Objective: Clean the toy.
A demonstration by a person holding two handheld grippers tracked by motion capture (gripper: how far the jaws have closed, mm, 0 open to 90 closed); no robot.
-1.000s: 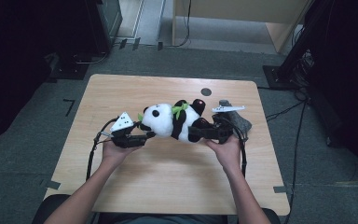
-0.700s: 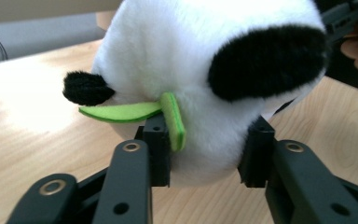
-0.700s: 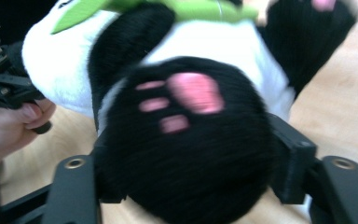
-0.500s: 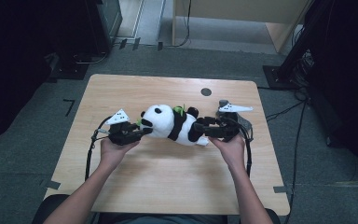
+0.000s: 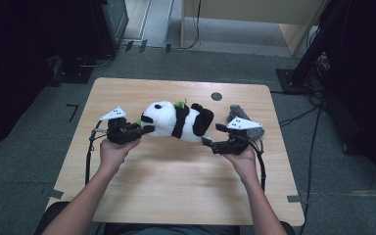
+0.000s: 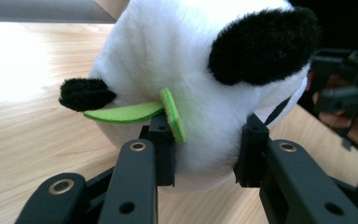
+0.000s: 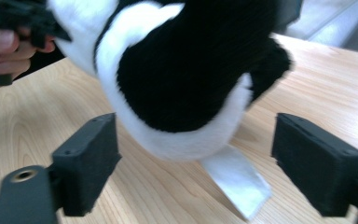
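left gripper point(image 5: 144, 130): pinching plush panda point(image 5: 176, 121) head | right gripper point(image 5: 210, 135): jaws just opening, spread, panda rump between, untouched

Grey plush toy point(image 5: 247, 122) lying at right side of wooden tabletop point(image 5: 176, 186). Small dark round hole point(image 5: 217, 96) toward far edge.

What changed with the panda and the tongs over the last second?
The right tongs have just been opening and let go of the plush panda. The left tongs closed on its head and shifted it leftward. The grey object and table stayed put.
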